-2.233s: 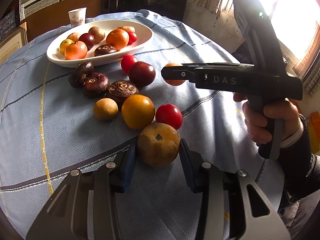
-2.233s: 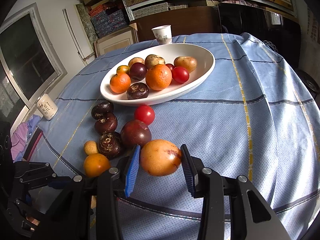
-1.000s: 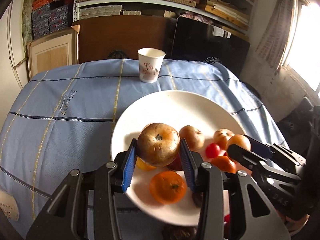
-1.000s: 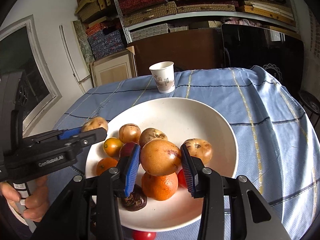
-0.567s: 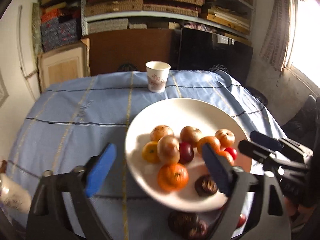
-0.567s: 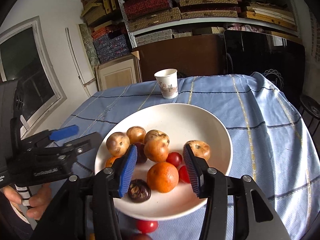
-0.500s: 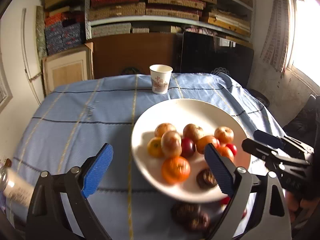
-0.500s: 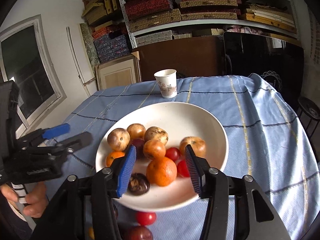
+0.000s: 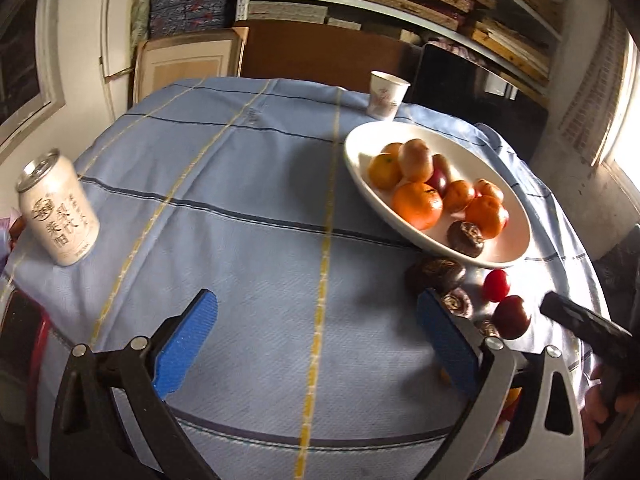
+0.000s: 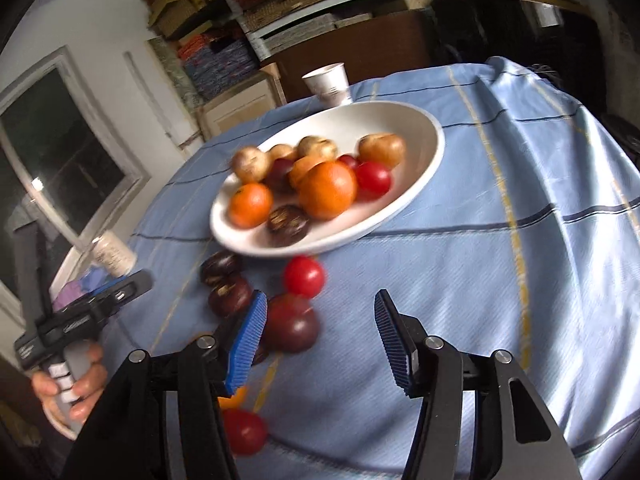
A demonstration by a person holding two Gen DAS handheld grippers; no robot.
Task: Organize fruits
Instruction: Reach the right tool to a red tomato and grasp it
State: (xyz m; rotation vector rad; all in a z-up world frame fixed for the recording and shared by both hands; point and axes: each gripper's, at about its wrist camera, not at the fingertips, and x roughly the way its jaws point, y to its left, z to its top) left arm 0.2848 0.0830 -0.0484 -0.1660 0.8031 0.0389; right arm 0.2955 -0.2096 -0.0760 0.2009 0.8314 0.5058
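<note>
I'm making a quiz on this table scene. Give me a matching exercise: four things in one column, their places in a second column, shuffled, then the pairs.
Things:
1. drink can
2. paper cup
3. large orange
4. red tomato

Places:
A. in the white bowl
B. on the cloth just below the bowl's near rim
C. beyond the bowl's far rim
D. at the table's left edge

Pairs: 1-D, 2-C, 3-A, 4-B
</note>
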